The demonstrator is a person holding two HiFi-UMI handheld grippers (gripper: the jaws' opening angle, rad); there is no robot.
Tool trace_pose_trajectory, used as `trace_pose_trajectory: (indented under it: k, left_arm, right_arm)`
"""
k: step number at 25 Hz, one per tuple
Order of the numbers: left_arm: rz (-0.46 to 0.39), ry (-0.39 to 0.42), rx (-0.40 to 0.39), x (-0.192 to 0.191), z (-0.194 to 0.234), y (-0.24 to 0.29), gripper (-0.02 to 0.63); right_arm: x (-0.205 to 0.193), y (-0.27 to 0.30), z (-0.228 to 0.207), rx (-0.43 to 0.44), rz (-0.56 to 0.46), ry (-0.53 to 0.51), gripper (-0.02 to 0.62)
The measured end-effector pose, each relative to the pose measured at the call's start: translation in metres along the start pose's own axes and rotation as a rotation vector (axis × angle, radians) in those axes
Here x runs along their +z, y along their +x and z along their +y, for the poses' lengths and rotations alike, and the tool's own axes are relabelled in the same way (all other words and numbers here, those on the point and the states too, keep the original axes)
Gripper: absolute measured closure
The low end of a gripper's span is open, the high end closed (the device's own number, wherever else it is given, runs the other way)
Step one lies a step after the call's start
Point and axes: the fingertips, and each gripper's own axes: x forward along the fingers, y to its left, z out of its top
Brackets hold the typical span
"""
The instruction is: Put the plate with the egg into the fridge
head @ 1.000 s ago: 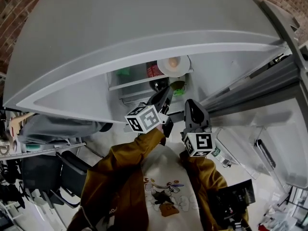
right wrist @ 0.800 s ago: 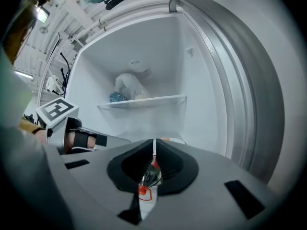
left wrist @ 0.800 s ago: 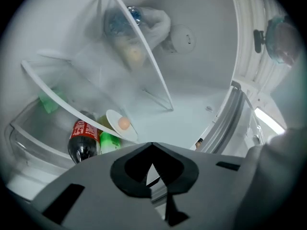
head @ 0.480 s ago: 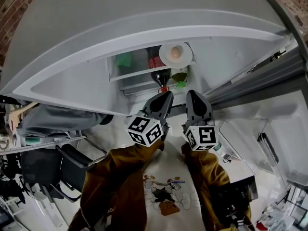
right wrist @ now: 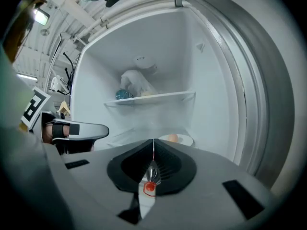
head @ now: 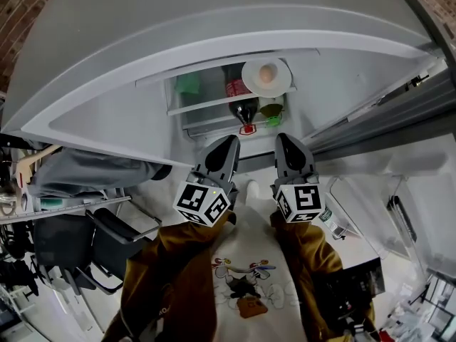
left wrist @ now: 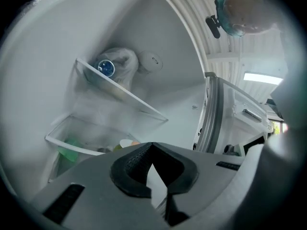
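My left claw [head: 228, 144], closed and empty, has drawn back from the fridge shelf [head: 206, 105]. The plate [head: 249, 84] with the egg [head: 266, 73] rests at the shelf's right end. My right claw [head: 285, 141] seems closed too, so the placing looks done.

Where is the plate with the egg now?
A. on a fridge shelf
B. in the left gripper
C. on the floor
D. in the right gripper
A: the plate with the egg sits on a shelf inside the fridge, while the left gripper and right gripper are shut on nothing.
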Motion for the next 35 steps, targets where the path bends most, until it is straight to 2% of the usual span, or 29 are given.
trace_pose_trajectory:
  k: [6,12,23,35]
  left_arm:
    - [-0.006,-0.019,0.069,-0.001,0.021,-0.026,0.598]
    - [-0.017,-0.025,0.103,0.003,0.03,-0.047,0.598]
    - [-0.031,0.001,0.104,0.005,0.037,-0.083,0.598]
    - [-0.029,0.013,0.097,0.0,0.031,-0.105,0.598]
  right_arm:
    - [0.001,0.003,0.015,0.025,-0.006,0.006,0.588]
    - [-0.002,0.0,0.031,0.051,-0.002,0.018,0.588]
    - [-0.008,-0.023,0.07,0.071,0.0,0.018,0.589]
    - [-0.005,-0.05,0.091,0.067,-0.048,0.045,0.589]
